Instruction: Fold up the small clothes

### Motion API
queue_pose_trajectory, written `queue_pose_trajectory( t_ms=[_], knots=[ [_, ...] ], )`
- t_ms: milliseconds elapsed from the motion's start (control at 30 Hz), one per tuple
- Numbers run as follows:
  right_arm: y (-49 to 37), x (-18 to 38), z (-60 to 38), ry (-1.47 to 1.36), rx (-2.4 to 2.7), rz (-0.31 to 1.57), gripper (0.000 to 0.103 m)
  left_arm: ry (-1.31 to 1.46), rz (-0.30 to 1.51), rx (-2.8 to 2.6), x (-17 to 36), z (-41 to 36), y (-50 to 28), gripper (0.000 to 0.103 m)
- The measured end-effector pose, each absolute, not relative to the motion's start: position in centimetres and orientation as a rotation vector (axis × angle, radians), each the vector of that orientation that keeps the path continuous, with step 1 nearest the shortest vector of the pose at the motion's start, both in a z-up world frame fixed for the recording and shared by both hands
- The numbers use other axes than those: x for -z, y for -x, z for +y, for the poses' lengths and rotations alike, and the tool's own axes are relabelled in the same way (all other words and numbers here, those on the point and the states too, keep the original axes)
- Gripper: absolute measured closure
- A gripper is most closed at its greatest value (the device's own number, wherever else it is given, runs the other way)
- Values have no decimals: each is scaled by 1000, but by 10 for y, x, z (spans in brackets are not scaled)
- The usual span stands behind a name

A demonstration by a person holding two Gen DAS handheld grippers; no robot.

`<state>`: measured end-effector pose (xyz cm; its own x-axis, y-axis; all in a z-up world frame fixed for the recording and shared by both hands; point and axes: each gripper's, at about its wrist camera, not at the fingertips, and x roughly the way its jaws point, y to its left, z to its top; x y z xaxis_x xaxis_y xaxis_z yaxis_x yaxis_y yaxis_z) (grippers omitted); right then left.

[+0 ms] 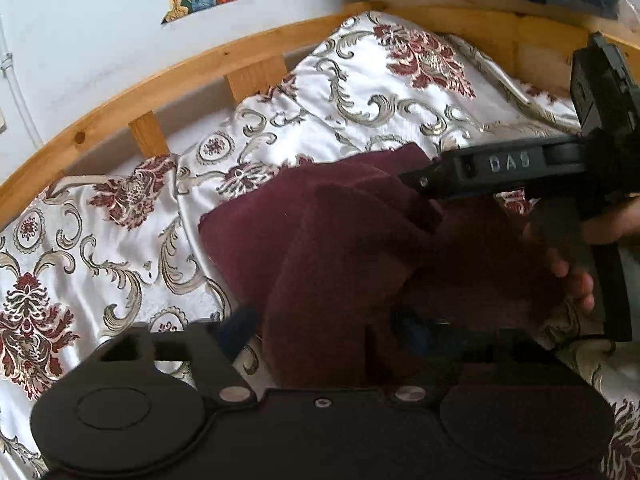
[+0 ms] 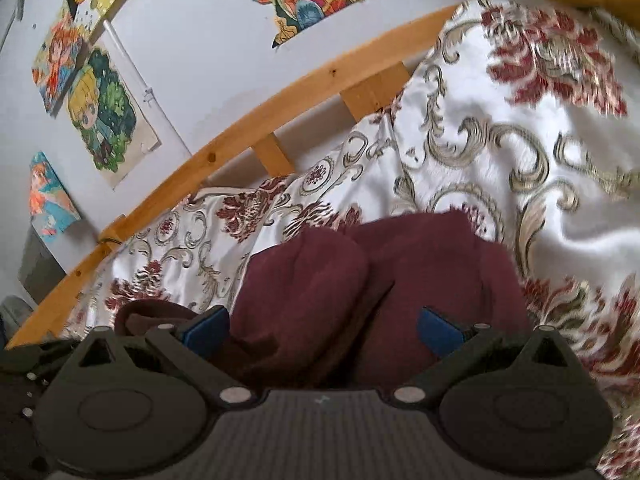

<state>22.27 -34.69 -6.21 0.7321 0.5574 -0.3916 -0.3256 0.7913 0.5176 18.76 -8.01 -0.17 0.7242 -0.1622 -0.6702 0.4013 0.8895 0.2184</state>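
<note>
While maroon cloth (image 1: 340,248) hides the left claw (image 1: 332,332), its grip is unclear.

Soft, dim daylight; the satin bedspread (image 1: 360,80) gleams with pale sheen, while the maroon garment (image 1: 340,248) sits in shadow. Fisheye bends the wooden bed rail (image 2: 280,96). The right view's right side smears with motion blur.
</note>
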Motion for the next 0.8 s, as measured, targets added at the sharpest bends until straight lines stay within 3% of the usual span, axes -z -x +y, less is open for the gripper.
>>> queue_pose_trajectory(
  t_ms=[67,167,267,300,400,500,800],
  knots=[
    [-224,67,-352,-502,-527,579,7,-372,693,299,4,-81,-187,61],
    [-227,71,-354,-552,-539,589,16,-366,694,311,4,-81,-184,71],
    [-226,72,-351,-552,-544,591,28,-388,688,323,4,-83,-179,75],
    [-226,72,-350,-552,-545,592,36,-398,683,327,5,-84,-177,76],
    [-226,73,-349,-549,-540,596,74,-453,664,340,8,-93,-168,77],
    [-224,75,-355,-542,-513,578,92,-538,630,356,11,-106,-159,79],
    [-195,40,-361,-283,-419,436,94,-616,574,422,15,-139,-143,80]
  ],
)
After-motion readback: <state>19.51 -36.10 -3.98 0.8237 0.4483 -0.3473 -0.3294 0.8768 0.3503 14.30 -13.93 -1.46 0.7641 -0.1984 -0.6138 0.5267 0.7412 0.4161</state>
